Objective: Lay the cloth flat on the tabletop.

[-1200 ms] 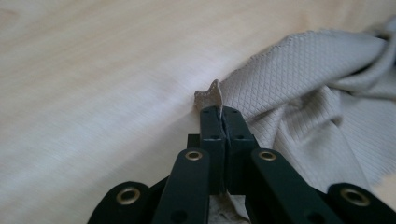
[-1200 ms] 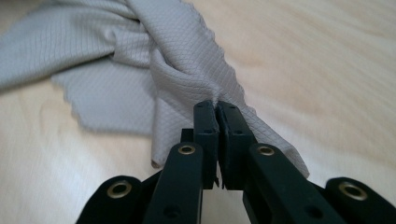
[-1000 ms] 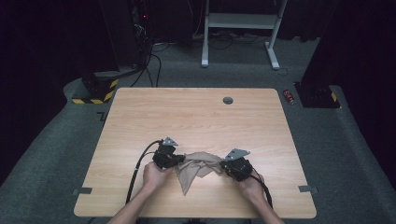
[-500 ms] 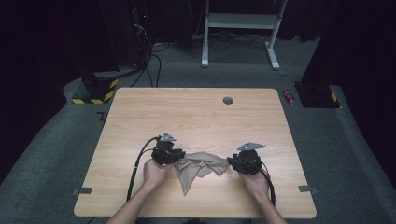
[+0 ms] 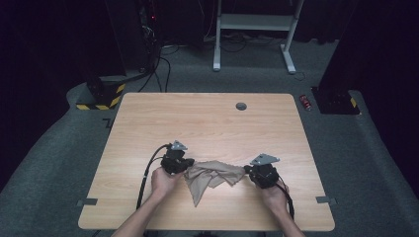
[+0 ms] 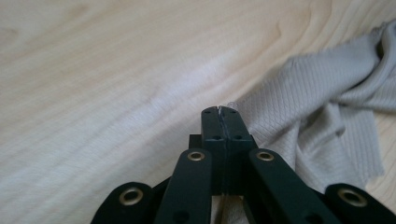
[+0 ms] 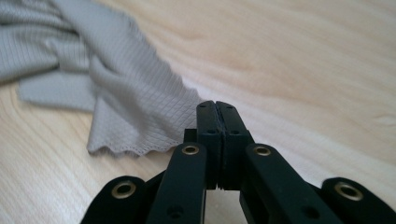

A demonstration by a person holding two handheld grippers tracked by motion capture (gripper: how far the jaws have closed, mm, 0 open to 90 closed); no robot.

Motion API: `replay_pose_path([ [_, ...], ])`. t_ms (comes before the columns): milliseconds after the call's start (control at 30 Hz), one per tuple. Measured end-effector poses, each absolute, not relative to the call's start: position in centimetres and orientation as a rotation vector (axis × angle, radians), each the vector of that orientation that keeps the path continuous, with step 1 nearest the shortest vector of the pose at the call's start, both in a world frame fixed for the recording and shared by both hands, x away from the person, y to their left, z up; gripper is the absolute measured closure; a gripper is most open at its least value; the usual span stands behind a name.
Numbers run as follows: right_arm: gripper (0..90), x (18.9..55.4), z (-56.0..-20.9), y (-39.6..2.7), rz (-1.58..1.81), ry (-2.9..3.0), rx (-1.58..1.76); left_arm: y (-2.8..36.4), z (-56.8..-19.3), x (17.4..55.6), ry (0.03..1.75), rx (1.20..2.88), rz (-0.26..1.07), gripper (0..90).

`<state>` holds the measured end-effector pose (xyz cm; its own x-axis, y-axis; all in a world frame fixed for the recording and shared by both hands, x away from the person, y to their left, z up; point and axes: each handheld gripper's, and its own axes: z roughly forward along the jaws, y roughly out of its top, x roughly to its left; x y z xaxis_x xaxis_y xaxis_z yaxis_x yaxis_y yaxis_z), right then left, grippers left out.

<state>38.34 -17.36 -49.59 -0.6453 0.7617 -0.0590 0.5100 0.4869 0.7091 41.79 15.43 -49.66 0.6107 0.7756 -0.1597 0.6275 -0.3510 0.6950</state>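
- Since the earlier high views, the right gripper [image 5: 251, 173] has slid outward to the right, and the cloth between the two tools is drawn out wider across the near part of the table [image 5: 207, 118]; the left gripper [image 5: 184, 165] sits about where it was.
- Both sets of jaws have just been closing, each with a corner of the cloth between them.
- At the left of the high view, the left hand [image 5: 165, 180] holds the left gripper low over the wood, its cable looping back toward the near edge.
- In the left gripper view, the left gripper's [image 6: 219, 112] black jaws are pressed together, with a thin edge of the beige cloth [image 6: 317, 107] pinched at their tips; the rest of the fabric spreads off to the right of the jaws.
- In the middle, the cloth [image 5: 215, 175] lies rumpled on the table between the two grippers, one loose corner hanging down toward the near edge.
- At the right, the right hand [image 5: 274, 192] holds the right gripper, which meets the cloth's right end.
- In the right gripper view, the right gripper's [image 7: 217, 107] jaws are also closed tight, clamping a corner of the cloth [image 7: 126, 93], whose scalloped hem runs just left of them.
- Farther back, a small round dark grommet [image 5: 241, 106] sits in the tabletop, well apart from the work.
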Motion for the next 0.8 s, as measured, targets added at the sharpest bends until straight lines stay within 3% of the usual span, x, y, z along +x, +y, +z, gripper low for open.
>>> replay_pose_path([
  [267,88.8,40.1,-48.2,-16.2,1.002,2.316,1.055,15.9,-47.7,43.1,1.120,2.002,0.452,89.8],
  [467,87.3,41.2,-50.3,-16.7,0.905,2.405,1.164,16.3,-49.4,44.0,1.170,2.072,0.445,89.8],
  [567,79.2,41.2,-50.0,-17.4,0.939,2.365,1.229,16.1,-49.8,44.2,1.173,2.086,0.431,89.6],
  [800,70.0,43.2,-49.7,-16.9,0.957,2.323,1.337,15.6,-50.2,44.4,1.169,2.108,0.408,89.5],
])
